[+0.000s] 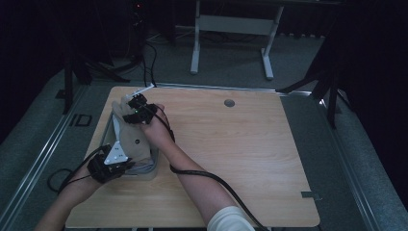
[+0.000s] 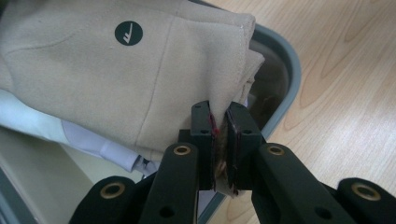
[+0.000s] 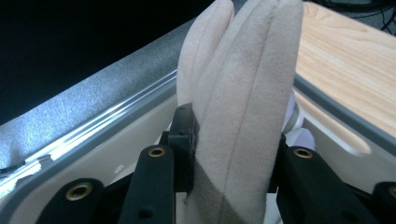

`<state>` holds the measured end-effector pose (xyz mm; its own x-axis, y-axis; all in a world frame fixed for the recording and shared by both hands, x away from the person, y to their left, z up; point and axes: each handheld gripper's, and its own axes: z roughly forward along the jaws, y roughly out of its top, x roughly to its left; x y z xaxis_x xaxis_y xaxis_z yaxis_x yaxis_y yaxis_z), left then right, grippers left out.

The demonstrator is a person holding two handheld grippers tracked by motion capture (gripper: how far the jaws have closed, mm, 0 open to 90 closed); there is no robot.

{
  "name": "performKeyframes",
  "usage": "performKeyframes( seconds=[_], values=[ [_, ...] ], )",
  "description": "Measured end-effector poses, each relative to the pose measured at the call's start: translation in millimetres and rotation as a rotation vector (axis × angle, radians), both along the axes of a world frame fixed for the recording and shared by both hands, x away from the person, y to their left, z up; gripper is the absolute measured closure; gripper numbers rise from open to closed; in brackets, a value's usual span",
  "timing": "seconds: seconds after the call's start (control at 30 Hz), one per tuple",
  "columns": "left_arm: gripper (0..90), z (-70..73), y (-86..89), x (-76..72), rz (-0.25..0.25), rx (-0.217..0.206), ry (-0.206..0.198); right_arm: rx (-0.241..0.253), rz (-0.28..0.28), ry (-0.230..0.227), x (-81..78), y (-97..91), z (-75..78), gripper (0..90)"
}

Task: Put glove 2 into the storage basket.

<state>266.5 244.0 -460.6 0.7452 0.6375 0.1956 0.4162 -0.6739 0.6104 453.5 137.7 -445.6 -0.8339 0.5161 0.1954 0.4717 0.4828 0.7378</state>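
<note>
Two hand-held grippers hold your beige garment over the grey bin at the desk's left side; your left hand-held gripper pinches its near edge; your right hand-held gripper clamps a thick fold at its far end.

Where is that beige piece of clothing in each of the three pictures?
High view: the beige garment lies at the table's left, over a grey bin, between the two hand-held grippers.
Left gripper view: it covers the upper left, one edge pinched in the jaws of the left hand-held gripper.
Right gripper view: a thick fold stands upright at centre, clamped by the right hand-held gripper.
Shared landmark: the grey bin's rim.
</note>
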Motion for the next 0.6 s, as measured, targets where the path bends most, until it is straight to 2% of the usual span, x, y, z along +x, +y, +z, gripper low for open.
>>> performKeyframes(
  seconds=[0.07, 0.23, 0.33, 0.5, 0.6],
  values=[
    [83.1, -3.2, 1.2, 1.4, 0.004, -0.017, 0.013, -0.024, 0.002, 0.006, 1.4, 3.9, -8.5, 66.7],
    [83.0, -4.7, 1.3, 4.1, 0.010, -0.014, 0.017, -0.041, 0.006, 0.034, 7.7, 6.2, -22.8, 65.9],
    [82.9, -7.5, 0.6, 5.9, 0.008, -0.010, 0.036, -0.049, 0.012, 0.040, 9.2, 6.2, -26.1, 63.1],
    [82.3, -9.6, 1.6, 7.9, 0.018, -0.038, 0.052, -0.059, 0.010, 0.008, 7.9, -0.4, -19.9, 47.5],
    [80.1, -9.5, 3.0, 8.2, 0.029, -0.057, 0.058, -0.038, -0.002, 0.025, 9.8, -10.6, -11.9, 39.0]
  ],
)
